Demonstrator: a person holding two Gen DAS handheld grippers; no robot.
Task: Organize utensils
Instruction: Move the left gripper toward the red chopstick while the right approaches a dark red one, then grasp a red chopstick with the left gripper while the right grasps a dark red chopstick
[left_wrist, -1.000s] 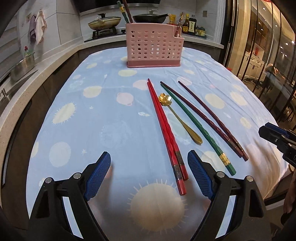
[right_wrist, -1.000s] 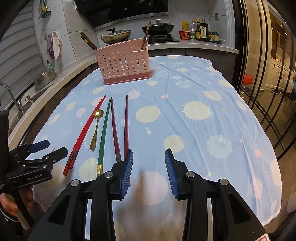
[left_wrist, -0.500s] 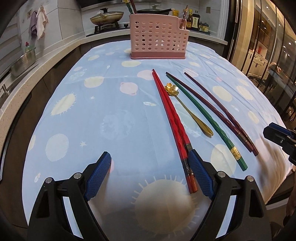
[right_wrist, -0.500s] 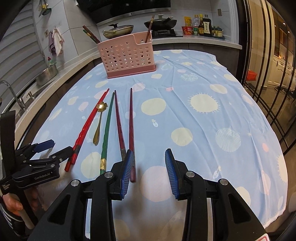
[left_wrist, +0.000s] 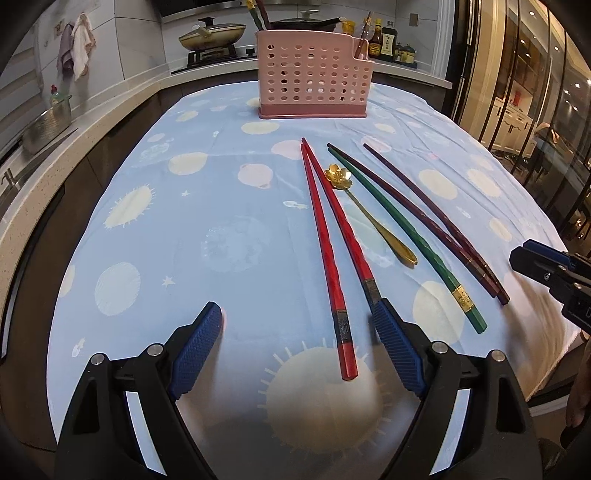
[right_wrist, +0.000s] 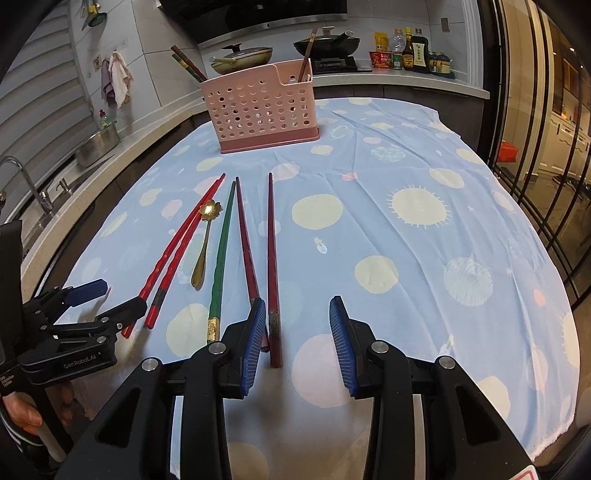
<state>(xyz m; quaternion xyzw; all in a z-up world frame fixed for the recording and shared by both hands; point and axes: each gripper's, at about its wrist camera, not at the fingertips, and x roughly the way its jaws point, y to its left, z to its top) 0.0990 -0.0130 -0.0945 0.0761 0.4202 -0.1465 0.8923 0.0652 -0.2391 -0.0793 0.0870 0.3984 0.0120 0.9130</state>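
Two red chopsticks (left_wrist: 325, 236) (right_wrist: 173, 254), a gold flower-head spoon (left_wrist: 373, 218) (right_wrist: 205, 243), a green chopstick (left_wrist: 406, 229) (right_wrist: 221, 251) and two dark maroon chopsticks (left_wrist: 436, 221) (right_wrist: 271, 254) lie side by side on the blue cloth. A pink perforated holder (left_wrist: 314, 81) (right_wrist: 262, 107) stands at the far end with chopsticks in it. My left gripper (left_wrist: 299, 317) is open, low over the near ends of the red chopsticks. My right gripper (right_wrist: 297, 314) is open, around the near end of one maroon chopstick.
The blue dotted tablecloth (left_wrist: 221, 221) (right_wrist: 406, 229) covers the table. A kitchen counter with a sink (right_wrist: 22, 184), a steel bowl (right_wrist: 98, 142), pans and bottles (right_wrist: 410, 51) runs along the left and back. Glass doors stand at the right.
Both grippers moved forward and lower toward the chopsticks' near ends; the red chopsticks now lie between the left fingers and a maroon one between the right fingers.
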